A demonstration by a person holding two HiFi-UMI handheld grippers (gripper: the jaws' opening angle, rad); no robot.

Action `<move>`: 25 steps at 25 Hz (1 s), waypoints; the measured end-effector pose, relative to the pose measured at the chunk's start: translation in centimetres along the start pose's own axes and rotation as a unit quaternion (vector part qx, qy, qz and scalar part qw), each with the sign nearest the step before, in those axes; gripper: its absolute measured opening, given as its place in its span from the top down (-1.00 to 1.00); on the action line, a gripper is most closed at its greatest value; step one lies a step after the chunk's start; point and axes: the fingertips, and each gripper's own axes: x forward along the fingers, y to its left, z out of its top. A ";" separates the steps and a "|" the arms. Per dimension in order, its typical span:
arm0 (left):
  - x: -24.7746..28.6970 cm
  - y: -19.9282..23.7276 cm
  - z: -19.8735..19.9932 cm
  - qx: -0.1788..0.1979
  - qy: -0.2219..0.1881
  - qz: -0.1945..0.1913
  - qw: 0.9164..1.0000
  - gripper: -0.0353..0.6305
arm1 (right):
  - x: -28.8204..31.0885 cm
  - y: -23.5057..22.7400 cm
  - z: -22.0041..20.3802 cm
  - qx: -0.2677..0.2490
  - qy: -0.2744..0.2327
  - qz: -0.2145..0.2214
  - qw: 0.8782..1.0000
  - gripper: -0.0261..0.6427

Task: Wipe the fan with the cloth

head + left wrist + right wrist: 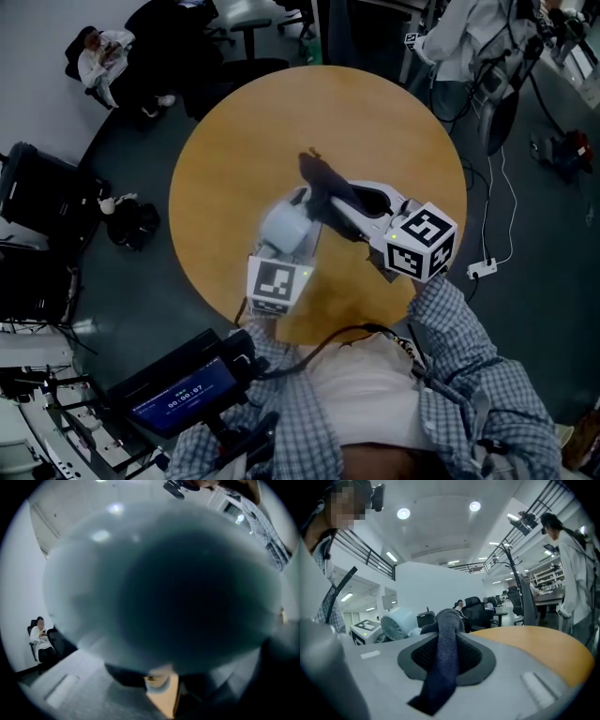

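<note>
We are in an open-plan office that doubles as a lab. Beyond our right claw people sit in black office chairs. Above it run a railed mezzanine and round ceiling lights. To its right stand stocked shelves, and beneath it lies a round wooden table.

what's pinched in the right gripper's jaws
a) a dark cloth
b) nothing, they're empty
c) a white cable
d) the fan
a: in the right gripper view the dark cloth runs pinched between the jaws of the right gripper, while the fan sits off to its left, outside those jaws.
</note>
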 end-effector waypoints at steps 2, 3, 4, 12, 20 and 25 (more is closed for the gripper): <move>-0.3 -0.2 0.9 -0.004 -0.008 -0.005 1.000 0.52 | 0.1 -1.2 -1.8 0.031 0.004 -0.011 0.999 0.66; -0.4 -0.3 1.3 -0.009 -0.014 -0.009 1.000 0.52 | 0.1 -1.6 -2.9 0.038 0.013 -0.017 0.999 0.65; -0.5 -0.5 1.7 -0.014 -0.023 -0.013 1.000 0.51 | 0.2 -2.0 -4.1 0.039 0.026 -0.022 0.999 0.66; -0.9 -3.3 2.0 0.015 -0.023 -0.084 0.996 0.52 | 0.4 -3.0 -3.4 -0.039 0.061 0.039 0.997 0.65; -1.2 -7.5 2.3 0.048 -0.009 -0.157 0.986 0.51 | 3.2 -1.0 -2.7 -0.140 0.159 0.145 0.967 0.65; -1.3 -7.2 -0.4 0.051 0.016 -0.147 0.988 0.51 | 3.1 -5.0 -4.5 -0.076 0.147 0.048 0.985 0.65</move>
